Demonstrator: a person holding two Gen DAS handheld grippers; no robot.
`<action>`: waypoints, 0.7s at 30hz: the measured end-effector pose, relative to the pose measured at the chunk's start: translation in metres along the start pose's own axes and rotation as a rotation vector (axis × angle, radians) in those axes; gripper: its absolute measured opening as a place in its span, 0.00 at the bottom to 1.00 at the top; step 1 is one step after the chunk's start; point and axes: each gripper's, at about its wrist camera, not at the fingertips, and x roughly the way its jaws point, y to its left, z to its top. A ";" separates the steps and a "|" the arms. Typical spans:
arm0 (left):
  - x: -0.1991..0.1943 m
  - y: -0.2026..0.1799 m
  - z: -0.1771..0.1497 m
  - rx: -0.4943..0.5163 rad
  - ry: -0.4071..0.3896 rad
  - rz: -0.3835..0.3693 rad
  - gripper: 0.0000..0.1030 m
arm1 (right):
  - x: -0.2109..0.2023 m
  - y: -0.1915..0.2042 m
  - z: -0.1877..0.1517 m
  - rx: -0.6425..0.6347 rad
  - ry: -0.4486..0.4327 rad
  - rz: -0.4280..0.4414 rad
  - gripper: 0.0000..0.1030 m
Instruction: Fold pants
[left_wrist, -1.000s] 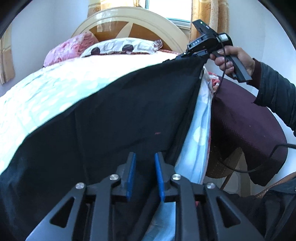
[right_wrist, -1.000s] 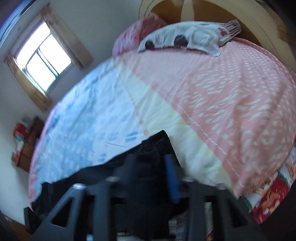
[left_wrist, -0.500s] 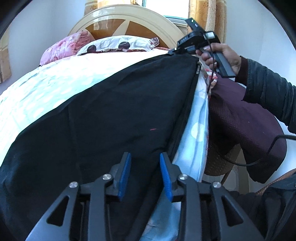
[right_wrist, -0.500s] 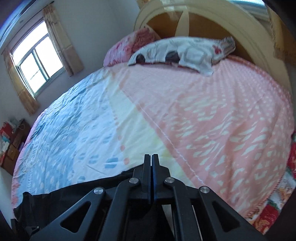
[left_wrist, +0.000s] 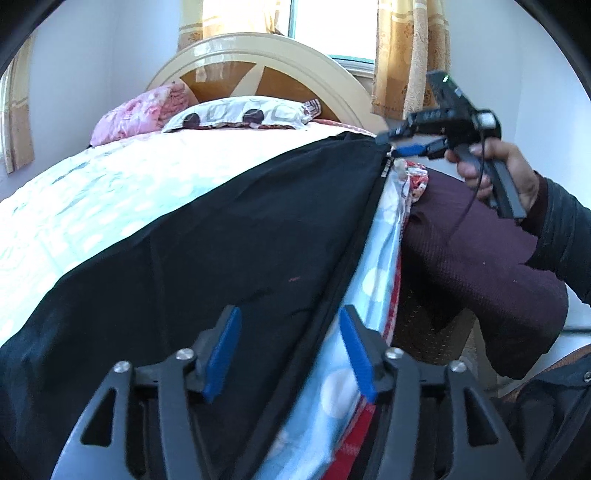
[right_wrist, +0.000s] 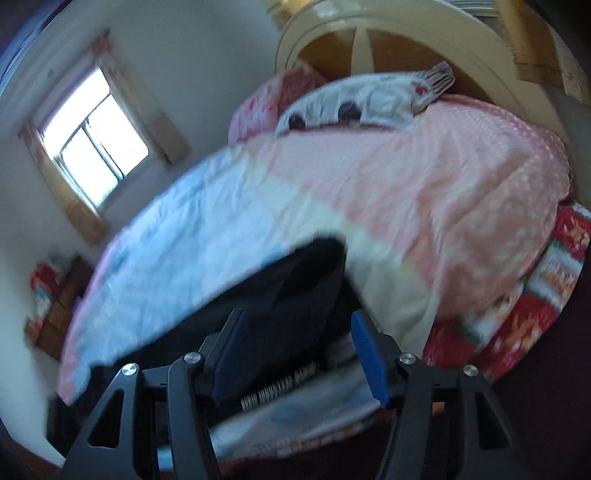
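Both claws, left claw (left_wrist: 290, 350) and right claw (right_wrist: 295, 354), gape apart; black cloth pants (left_wrist: 221, 240) lie flat on the bed (left_wrist: 92, 184), folds not yet made.

In the left wrist view the pants (left_wrist: 229, 240) lie on the bed (left_wrist: 92, 195), running from 7 o'clock toward 1 o'clock along its edge. Two pillows (left_wrist: 236, 114) sit at 12 o'clock before the headboard (left_wrist: 258, 66). The right gripper (left_wrist: 391, 142) is at 2 o'clock, the left gripper (left_wrist: 290, 347) at 6 o'clock.
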 end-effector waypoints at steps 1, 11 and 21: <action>-0.003 0.001 -0.004 -0.003 0.001 0.012 0.58 | 0.005 -0.002 -0.002 0.006 0.000 -0.021 0.54; -0.020 0.028 -0.026 -0.137 -0.002 0.046 0.59 | 0.004 -0.012 0.003 0.040 -0.060 -0.015 0.09; -0.019 0.021 -0.028 -0.105 0.007 0.011 0.59 | -0.008 -0.027 0.000 0.089 -0.101 -0.054 0.08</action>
